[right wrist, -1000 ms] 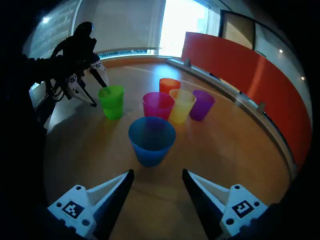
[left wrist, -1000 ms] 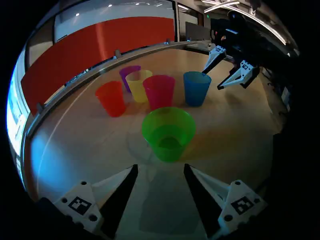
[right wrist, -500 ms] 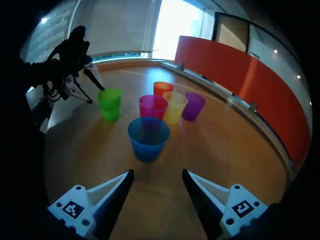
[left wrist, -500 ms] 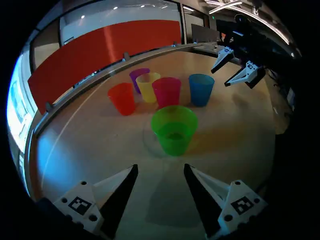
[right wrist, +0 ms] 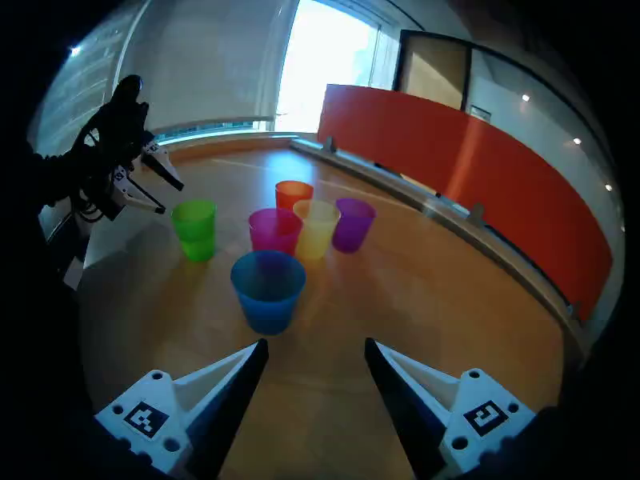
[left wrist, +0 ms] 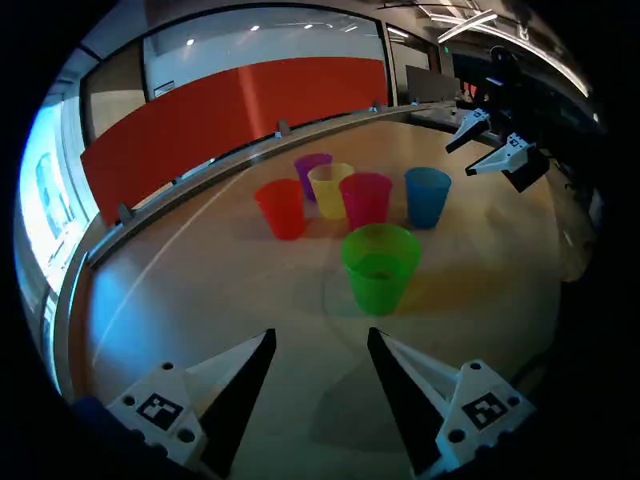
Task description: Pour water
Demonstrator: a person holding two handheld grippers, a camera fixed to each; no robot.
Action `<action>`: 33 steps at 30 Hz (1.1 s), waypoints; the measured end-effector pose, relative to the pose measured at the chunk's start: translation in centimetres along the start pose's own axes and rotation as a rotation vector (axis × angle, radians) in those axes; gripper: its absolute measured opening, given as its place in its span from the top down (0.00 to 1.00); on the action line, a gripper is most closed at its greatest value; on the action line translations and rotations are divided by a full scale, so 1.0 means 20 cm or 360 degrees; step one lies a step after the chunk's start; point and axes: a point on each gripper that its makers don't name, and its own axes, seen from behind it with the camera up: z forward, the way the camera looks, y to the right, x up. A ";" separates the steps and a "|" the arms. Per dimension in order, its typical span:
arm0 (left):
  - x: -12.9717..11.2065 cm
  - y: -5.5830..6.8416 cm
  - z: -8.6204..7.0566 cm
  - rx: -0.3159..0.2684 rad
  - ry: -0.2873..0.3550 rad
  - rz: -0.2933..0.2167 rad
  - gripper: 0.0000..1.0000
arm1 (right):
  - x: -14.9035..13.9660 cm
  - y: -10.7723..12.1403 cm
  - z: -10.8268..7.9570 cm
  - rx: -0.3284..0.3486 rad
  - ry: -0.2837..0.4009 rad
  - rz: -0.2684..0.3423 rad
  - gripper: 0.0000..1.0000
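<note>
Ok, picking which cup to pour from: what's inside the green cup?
The green cup seems to hold a little liquid near the bottom; its near wall hides the exact level.

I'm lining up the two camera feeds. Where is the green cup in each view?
Left gripper view: green cup right of centre, the nearest cup.
Right gripper view: green cup left of centre, leftmost of the cups.
Shared landmark: the blue cup, rightmost in the left gripper view, nearest in the right.
</note>
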 end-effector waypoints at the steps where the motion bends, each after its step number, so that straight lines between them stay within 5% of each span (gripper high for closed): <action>1: 0.00 -0.01 -0.01 0.0015 0.0009 -0.0011 0.16 | 0.01 0.01 -0.01 -0.0015 0.0012 0.0011 0.07; 9: 0.08 -0.12 -0.08 0.0132 0.0119 -0.0110 0.16 | 0.08 0.13 -0.06 -0.0155 0.0144 0.0119 0.07; 27: 0.22 -0.31 -0.13 0.0308 0.0389 -0.0356 0.16 | 0.21 0.33 -0.16 -0.0472 0.0396 0.0186 0.07; 33: 0.29 -0.37 -0.19 0.0394 0.0498 -0.0384 0.16 | 0.26 0.42 -0.20 -0.0582 0.0504 0.0250 0.07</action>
